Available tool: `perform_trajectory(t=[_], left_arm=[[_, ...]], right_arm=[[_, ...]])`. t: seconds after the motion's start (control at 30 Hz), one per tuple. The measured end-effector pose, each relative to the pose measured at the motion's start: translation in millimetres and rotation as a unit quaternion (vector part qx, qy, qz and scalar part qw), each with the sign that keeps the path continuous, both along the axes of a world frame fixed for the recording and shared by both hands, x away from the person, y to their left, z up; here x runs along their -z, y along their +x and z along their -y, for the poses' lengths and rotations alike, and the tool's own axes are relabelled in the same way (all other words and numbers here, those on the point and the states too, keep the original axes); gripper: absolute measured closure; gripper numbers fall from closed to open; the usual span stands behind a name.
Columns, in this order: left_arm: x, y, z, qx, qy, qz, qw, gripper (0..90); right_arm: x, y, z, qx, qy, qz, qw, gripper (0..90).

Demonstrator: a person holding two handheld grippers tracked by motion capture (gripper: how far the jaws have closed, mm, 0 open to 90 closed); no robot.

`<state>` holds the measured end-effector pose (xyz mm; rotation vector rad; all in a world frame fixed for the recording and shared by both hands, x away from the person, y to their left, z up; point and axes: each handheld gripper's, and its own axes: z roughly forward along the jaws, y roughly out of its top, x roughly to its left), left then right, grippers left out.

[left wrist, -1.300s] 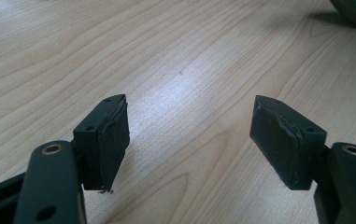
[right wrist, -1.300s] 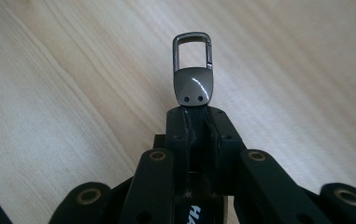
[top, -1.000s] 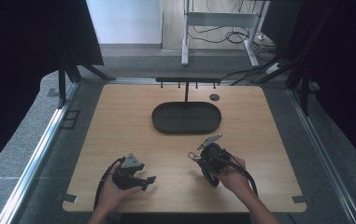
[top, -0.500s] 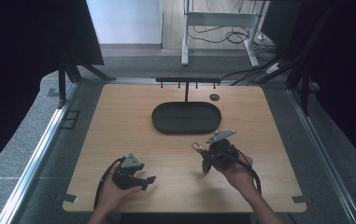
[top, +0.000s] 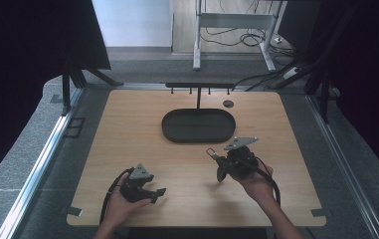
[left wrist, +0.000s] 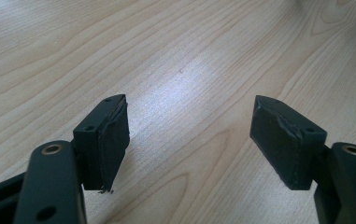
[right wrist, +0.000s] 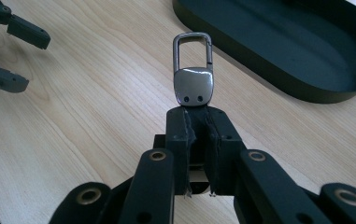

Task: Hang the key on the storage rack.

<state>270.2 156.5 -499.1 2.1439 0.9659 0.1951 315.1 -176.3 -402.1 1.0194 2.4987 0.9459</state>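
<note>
A small metal key clip (right wrist: pixel 193 70), silver with a rectangular spring loop and two rivets on its plate, is held clenched in the jaws of the right gripper (top: pixel 217 162), lifted just above the wooden desk (top: pixel 127 129). An oval black tray (top: pixel 198 125) lies near, at eleven o'clock from it. The step in hand is judged to be carrying; next, careful alignment with the hook rack (top: pixel 199 85) at twelve o'clock seems required. The left gripper (top: pixel 156 193) rests with jaws released, holding nothing.

The lower end of the metal clip (right wrist: pixel 193 70) is hidden between the right gripper's (right wrist: pixel 199 128) closed fingers (right wrist: pixel 178 135). Beyond it, the black tray (right wrist: pixel 306 88) is cut off by the top and right edges. The small dark disc (top: pixel 228 103) behind the tray is too small to identify.
</note>
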Motion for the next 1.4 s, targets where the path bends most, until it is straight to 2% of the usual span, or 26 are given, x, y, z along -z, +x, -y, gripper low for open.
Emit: perform_trajectory(t=[0.7, 1.4], left_arm=[[1.4, 0.3, 2.1, 0.002, 0.004, -0.002, 1.0000, 28.8], [2.5, 0.7, 2.9, 0.006, 0.009, -0.005, 0.9999, 28.8]], right_arm=[[-11.4, 7.3, 11.4, 0.016, 0.025, 0.015, 0.9994, 80.7], [-13.4, 28.8, 21.2, 0.055, 0.045, 0.028, 0.9971, 80.7]])
